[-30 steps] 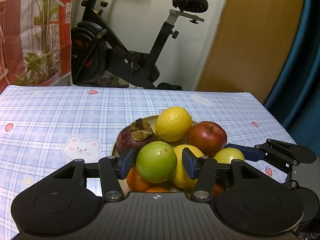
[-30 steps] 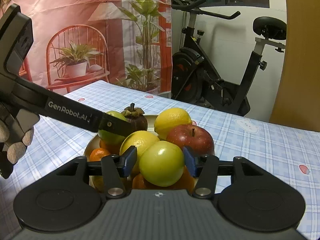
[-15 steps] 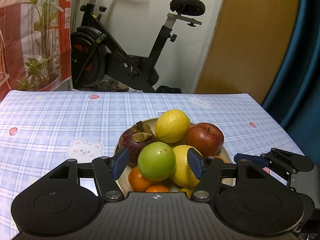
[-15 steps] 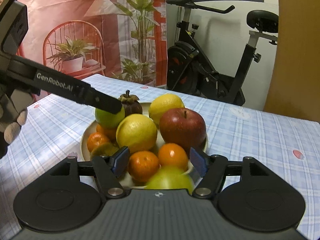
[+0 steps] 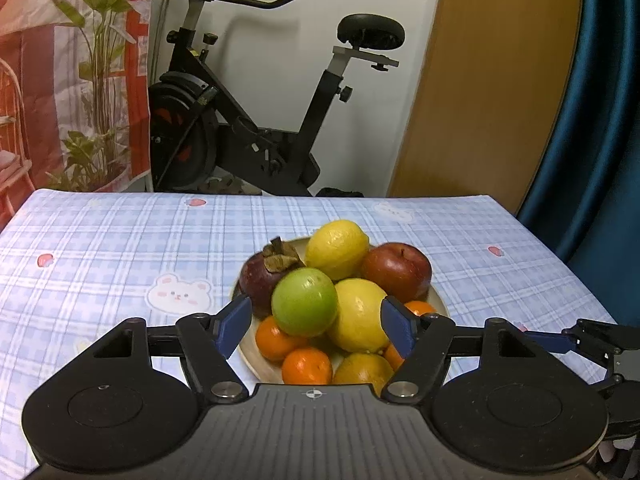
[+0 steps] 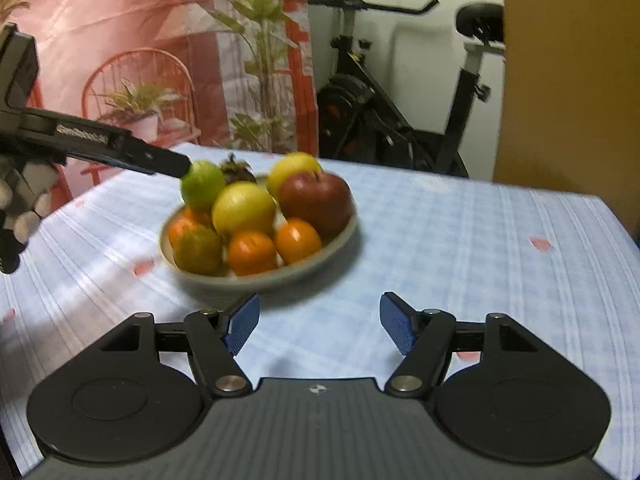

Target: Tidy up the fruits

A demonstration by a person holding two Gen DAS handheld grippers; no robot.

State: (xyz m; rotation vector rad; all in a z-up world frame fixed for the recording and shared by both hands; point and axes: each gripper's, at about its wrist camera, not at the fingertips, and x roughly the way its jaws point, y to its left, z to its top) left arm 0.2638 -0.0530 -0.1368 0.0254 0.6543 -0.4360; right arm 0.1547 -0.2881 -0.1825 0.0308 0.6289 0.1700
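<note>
A beige bowl on the checked tablecloth holds a green apple, two lemons, a red apple, a mangosteen and several oranges. My left gripper is open, its fingers either side of the green apple and not touching it. My right gripper is open and empty, pulled back in front of the bowl over bare cloth. A greenish-yellow fruit lies at the bowl's front.
An exercise bike stands behind the table. A printed red curtain hangs at the left, a wooden door and blue curtain at the right. The table's far edge runs behind the bowl.
Both grippers opened and let go of their fruits. The green apple stays on the pile; the right one's yellow-green fruit dropped to the bowl's front. The right gripper drew back from the bowl.
</note>
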